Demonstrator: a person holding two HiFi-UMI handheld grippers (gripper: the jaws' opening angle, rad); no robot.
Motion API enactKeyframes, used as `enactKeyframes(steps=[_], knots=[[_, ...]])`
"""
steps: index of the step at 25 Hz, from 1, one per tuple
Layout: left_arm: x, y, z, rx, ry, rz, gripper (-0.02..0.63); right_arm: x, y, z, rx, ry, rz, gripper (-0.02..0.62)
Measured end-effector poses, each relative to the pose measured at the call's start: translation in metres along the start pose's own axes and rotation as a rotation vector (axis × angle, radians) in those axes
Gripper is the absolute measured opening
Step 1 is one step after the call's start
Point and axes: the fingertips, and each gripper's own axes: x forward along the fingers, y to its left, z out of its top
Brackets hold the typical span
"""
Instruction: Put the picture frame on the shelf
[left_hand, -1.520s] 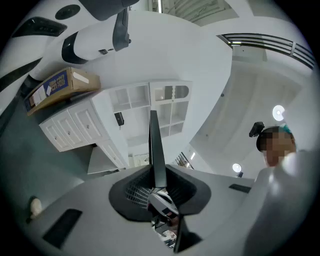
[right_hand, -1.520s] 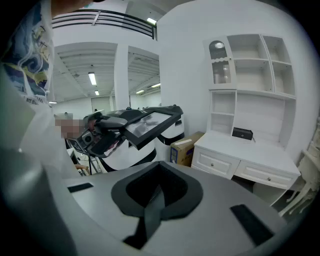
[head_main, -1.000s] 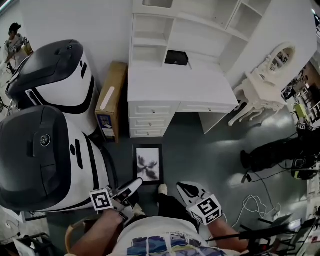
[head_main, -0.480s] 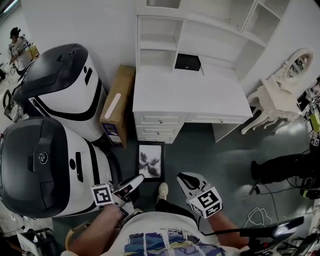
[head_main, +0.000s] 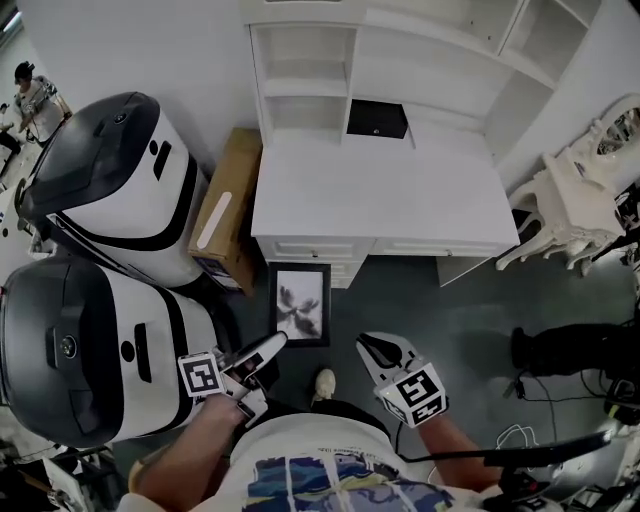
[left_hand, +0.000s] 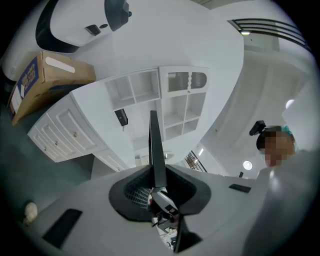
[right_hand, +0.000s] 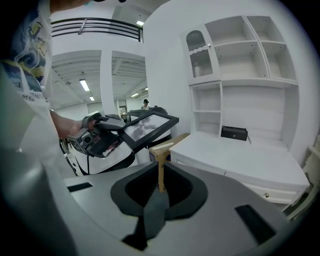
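A black picture frame (head_main: 300, 305) with a grey flower print hangs level in front of the white desk's drawers. My left gripper (head_main: 268, 350) is shut on its near edge. In the left gripper view the frame (left_hand: 155, 145) shows edge-on as a thin dark blade between the jaws. In the right gripper view the frame (right_hand: 149, 125) juts out from the left gripper (right_hand: 97, 135). My right gripper (head_main: 370, 348) floats beside it to the right, jaws together and holding nothing. The white shelf unit (head_main: 300, 60) stands on the desk top (head_main: 380, 190) against the wall.
A cardboard box (head_main: 228, 205) leans left of the desk. Two large white-and-black machines (head_main: 110, 190) (head_main: 90, 340) fill the left side. A small black box (head_main: 377, 118) sits at the back of the desk. An ornate white table (head_main: 580, 200) stands to the right.
Both grippers and the held frame have come closer to the desk; the frame now reaches the drawer fronts. The grip on the frame is unchanged.
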Motion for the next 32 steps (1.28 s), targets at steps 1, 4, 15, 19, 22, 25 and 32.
enactKeyframes(steps=[1,4,15,19,22,25,32], knots=[[0.007,0.001,0.004,0.000,-0.005,0.002,0.075,0.002,-0.007,-0.001,0.005,0.005,0.002,0.031],[0.025,0.005,0.017,-0.014,-0.017,0.010,0.075,0.010,-0.022,-0.003,0.026,0.019,0.012,0.053],[0.072,0.059,0.110,-0.055,-0.002,0.022,0.075,0.065,-0.075,0.025,0.100,0.051,-0.067,0.050],[0.095,0.080,0.162,-0.063,0.013,0.006,0.075,0.093,-0.098,0.055,0.090,0.049,-0.112,0.029],[0.111,0.096,0.195,-0.070,0.035,0.010,0.075,0.112,-0.108,0.077,0.114,0.040,-0.142,0.025],[0.126,0.116,0.230,-0.050,0.043,0.026,0.075,0.128,-0.115,0.092,0.124,0.039,-0.177,0.025],[0.172,0.163,0.291,-0.073,-0.037,0.043,0.075,0.150,-0.140,0.103,0.122,0.077,-0.193,0.025]])
